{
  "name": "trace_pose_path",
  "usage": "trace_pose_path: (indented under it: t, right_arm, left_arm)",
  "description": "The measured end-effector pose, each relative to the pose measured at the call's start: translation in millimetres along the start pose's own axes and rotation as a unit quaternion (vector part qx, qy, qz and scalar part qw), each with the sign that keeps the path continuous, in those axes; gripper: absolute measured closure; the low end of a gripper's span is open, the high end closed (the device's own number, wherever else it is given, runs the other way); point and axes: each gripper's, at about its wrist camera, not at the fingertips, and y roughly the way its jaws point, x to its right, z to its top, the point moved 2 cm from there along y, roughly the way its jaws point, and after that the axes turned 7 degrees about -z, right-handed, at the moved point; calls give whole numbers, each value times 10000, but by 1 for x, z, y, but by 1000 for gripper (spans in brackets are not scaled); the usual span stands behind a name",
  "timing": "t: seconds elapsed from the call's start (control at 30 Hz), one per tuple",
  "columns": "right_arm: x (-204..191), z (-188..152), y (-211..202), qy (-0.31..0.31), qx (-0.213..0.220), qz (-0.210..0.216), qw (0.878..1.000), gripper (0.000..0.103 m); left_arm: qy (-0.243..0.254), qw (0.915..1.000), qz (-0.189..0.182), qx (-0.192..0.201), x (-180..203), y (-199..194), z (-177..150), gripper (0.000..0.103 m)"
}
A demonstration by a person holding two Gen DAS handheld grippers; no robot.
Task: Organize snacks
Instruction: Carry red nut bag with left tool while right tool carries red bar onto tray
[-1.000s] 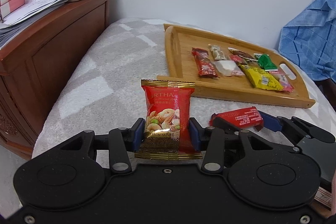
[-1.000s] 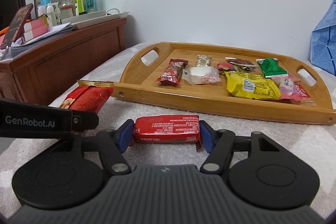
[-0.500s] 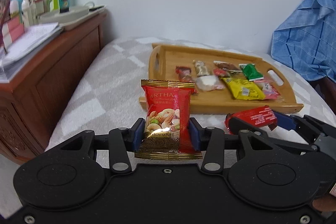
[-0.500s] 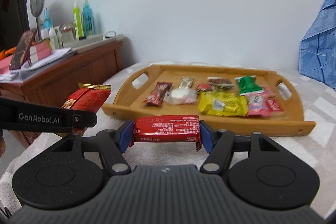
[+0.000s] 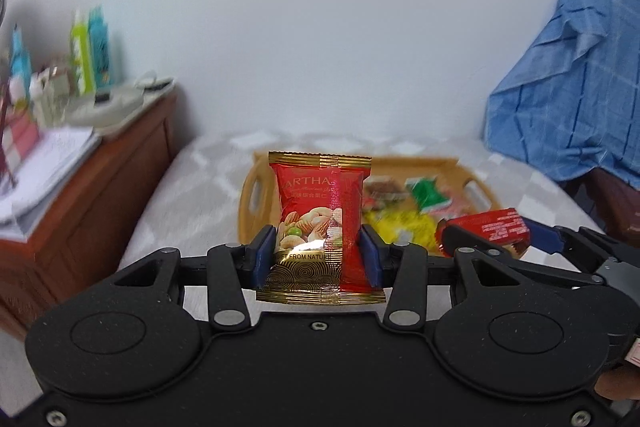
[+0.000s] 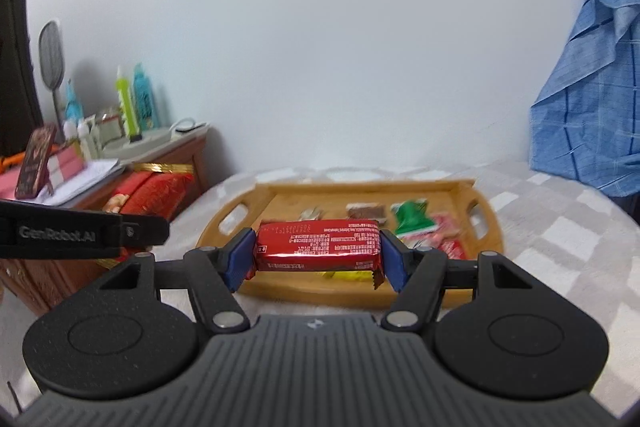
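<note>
mid-frame, left claw clamps nut pack, right claw clamps red bar; set both on bare tray wood, apart.

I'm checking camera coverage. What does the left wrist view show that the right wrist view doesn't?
Only the left wrist view shows the front of the nut packet, upright in the left gripper. Only the right wrist view shows a round-headed racket-like object and the snack bar head-on in the right gripper. Both show the wooden tray, the cabinet and the blue cloth.
</note>
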Motion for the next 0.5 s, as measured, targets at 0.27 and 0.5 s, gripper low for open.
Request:
trace_pose_path:
  t: [0.27,0.5]
  right_arm:
    - [33,38,7,283,272,-138,9991,35]
    - [57,48,29,478,364,-292,9978,35]
  left_arm:
    - [73,9995,-227,209,30,6,42,60]
    - [-77,9989,-384,252,35,30,66,60]
